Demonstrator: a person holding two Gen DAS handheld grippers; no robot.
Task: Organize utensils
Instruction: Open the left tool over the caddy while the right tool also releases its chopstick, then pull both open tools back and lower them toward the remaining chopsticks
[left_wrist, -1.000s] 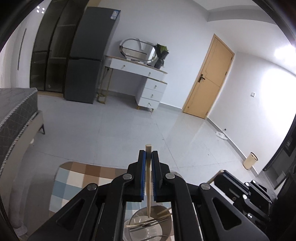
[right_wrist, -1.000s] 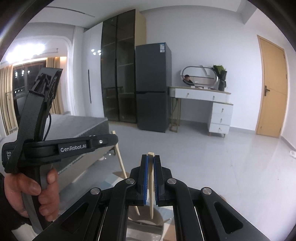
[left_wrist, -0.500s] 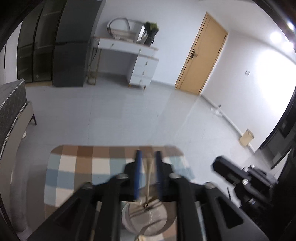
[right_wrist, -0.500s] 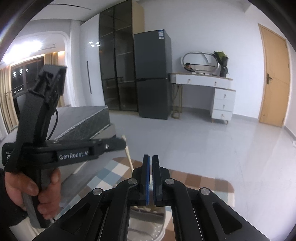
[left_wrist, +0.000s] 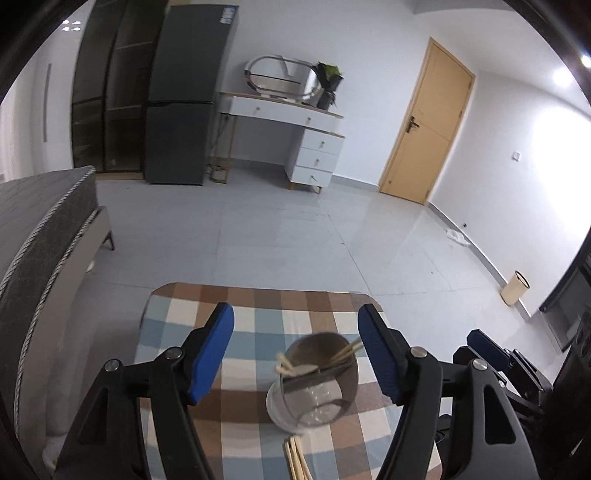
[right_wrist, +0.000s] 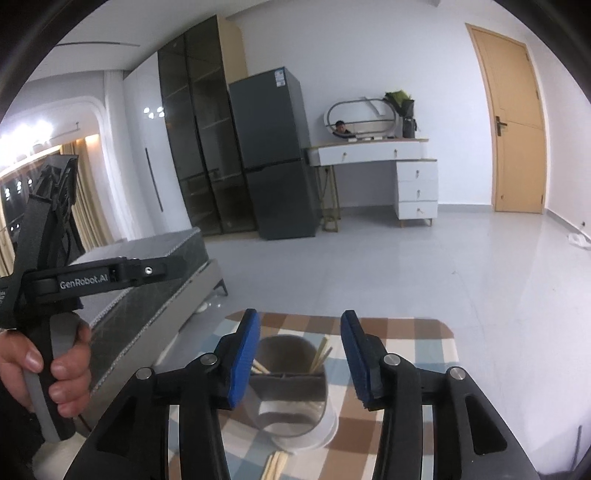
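Standing between both spread hand-held grippers (left_wrist: 295, 350) (right_wrist: 300, 354): utensil cup (left_wrist: 314, 384).

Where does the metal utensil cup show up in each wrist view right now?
Left wrist view: the metal cup sits low and just right of centre, between the open left claw fingers, chopsticks sticking out.
Right wrist view: the cup sits bottom centre, between the open right claw fingers.
Shared landmark: the checked tablecloth under the cup.
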